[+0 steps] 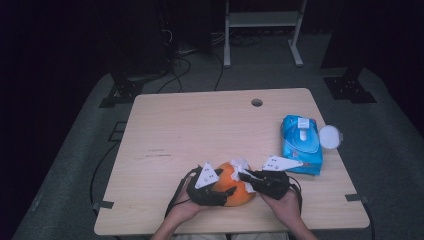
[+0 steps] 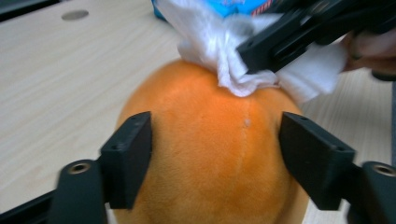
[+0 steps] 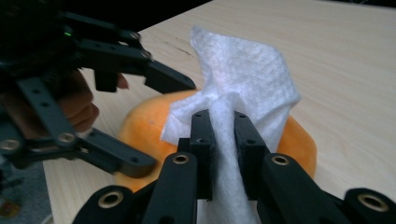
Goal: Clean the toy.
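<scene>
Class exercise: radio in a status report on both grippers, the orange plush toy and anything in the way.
Left gripper clamped on orange plush toy. Right gripper shut on white wipe, pressing it on the toy's top. Blue wipes pack sits off right, no obstruction.

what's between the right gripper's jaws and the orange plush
A white wipe: the right gripper pinches it and its bunched end presses on top of the orange plush. The left gripper view and right gripper view show it.

One orange plush [image 1: 235, 186]; one wipe [image 1: 240, 165]; one packet [image 1: 301, 143]
</scene>
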Tool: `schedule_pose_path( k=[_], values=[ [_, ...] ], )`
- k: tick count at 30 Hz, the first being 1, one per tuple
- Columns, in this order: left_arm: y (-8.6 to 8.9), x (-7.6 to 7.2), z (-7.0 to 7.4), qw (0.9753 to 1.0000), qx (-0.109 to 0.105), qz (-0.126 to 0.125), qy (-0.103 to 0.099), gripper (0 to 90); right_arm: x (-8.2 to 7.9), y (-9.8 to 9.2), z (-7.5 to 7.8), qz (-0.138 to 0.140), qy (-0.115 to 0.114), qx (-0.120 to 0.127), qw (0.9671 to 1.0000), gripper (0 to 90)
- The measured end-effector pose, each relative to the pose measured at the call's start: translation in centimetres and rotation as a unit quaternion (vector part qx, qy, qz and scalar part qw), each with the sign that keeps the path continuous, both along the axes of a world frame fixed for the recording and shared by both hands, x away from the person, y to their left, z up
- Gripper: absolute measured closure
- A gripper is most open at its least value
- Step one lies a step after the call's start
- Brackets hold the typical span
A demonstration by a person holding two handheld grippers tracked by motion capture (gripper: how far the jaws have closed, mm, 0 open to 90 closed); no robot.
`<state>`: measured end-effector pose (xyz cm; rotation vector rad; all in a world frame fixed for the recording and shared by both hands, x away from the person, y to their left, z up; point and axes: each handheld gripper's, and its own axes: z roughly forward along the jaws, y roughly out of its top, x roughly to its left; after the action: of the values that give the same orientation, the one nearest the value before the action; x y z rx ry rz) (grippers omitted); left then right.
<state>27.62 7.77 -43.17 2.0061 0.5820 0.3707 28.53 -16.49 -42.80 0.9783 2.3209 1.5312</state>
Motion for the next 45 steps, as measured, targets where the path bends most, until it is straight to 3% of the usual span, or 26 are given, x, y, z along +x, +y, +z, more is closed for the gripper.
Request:
schedule_pose_path(
  k=[2,4,5,6,10,12,13,16,20,21,24,26,29,30,31,32,34,35,38,39,41,45],
  values=[
    [0.2,0.0,0.3,1.0,-0.006,0.003,0.0,19.9,0.2,-0.4,-0.2,-0.005,0.004,0.002,1.0,80.1],
    [0.4,0.2,0.5,0.9997,-0.009,0.023,0.006,18.3,0.4,-1.0,-0.4,-0.017,0.008,0.006,0.9998,80.1],
    [0.5,0.5,0.1,0.9994,-0.01,0.022,0.023,18.0,0.6,-1.3,-0.3,-0.02,0.011,0.01,0.9997,80.0],
    [0.4,0.6,-0.2,0.9994,-0.008,0.02,0.026,20.3,0.6,-1.2,-0.2,-0.019,0.013,0.009,0.9997,80.1],
    [-0.3,0.0,-0.3,0.9999,0.01,0.012,0.006,26.8,-0.7,0.4,0.7,0.006,-0.018,0.003,0.9998,79.9],
    [-0.2,-0.1,-0.1,0.9999,0.014,0.008,0.003,26.6,-1.0,1.1,0.9,0.013,-0.035,-0.014,0.9992,80.0],
    [-0.2,-0.1,-0.1,0.9999,0.014,0.008,0.003,25.4,-0.9,1.0,0.9,0.012,-0.033,-0.018,0.9992,80.0],
    [0.7,0.3,0.4,0.9996,-0.015,0.018,0.018,18.4,-0.1,-0.2,0.3,-0.005,-0.013,-0.007,0.9999,80.1],
    [0.7,0.7,-0.2,0.9987,-0.013,0.024,0.043,15.3,0.4,-1.1,0.2,-0.018,-0.001,0.009,0.9998,80.1],
    [0.4,0.6,-0.6,0.9991,-0.002,0.021,0.036,22.6,0.2,-0.9,0.5,-0.015,-0.001,0.012,0.9998,80.0],
    [0.1,0.2,-0.4,0.9997,0.01,0.013,0.017,31.0,-0.8,0.2,1.3,0.009,-0.027,0.009,0.9995,79.9],
    [-0.3,-0.4,0.0,0.9997,0.022,0.003,-0.001,32.2,-1.0,0.5,1.6,0.019,-0.033,0.009,0.9992,80.0],
    [-0.1,-0.4,0.1,0.9999,0.013,-0.003,0.001,29.0,-0.5,-0.2,1.2,0.008,-0.023,0.003,0.9997,80.1],
    [0.2,0.1,0.1,0.9997,-0.007,0.005,0.022,25.4,-0.3,-0.5,1.0,0.0,-0.02,0.0,0.9998,80.1],
    [0.2,0.1,0.1,0.9997,-0.007,0.005,0.022,20.7,-0.2,-0.8,0.8,-0.004,-0.017,0.0,0.9998,80.1],
    [0.4,0.7,-0.3,0.9982,-0.02,0.02,0.053,17.0,-0.1,-0.9,0.7,-0.006,-0.011,0.006,0.9999,80.1],
    [0.2,1.0,-0.9,0.9969,-0.02,0.023,0.073,14.3,-0.2,-0.7,0.8,-0.002,-0.011,0.008,0.9999,80.0],
    [0.2,0.9,-0.9,0.9973,-0.017,0.021,0.068,16.9,-0.3,-0.5,1.0,0.002,-0.011,0.012,0.9999,80.0],
    [-0.1,0.2,-0.1,0.9996,-0.002,0.01,0.025,30.1,-1.2,0.7,1.7,0.03,-0.031,0.017,0.9989,80.0],
    [-0.1,0.2,-0.1,0.9996,-0.002,0.01,0.025,32.5,-1.4,1.0,1.9,0.032,-0.035,0.015,0.9988,80.0],
    [-0.3,-0.5,0.6,1.0,0.001,-0.002,0.005,34.8,-1.3,0.7,2.0,0.025,-0.038,0.008,0.9989,80.2],
    [-0.3,-0.4,0.6,0.9999,-0.003,-0.007,0.008,33.2,-0.5,-0.7,1.6,0.001,-0.027,0.016,0.9995,80.3]
  ],
)
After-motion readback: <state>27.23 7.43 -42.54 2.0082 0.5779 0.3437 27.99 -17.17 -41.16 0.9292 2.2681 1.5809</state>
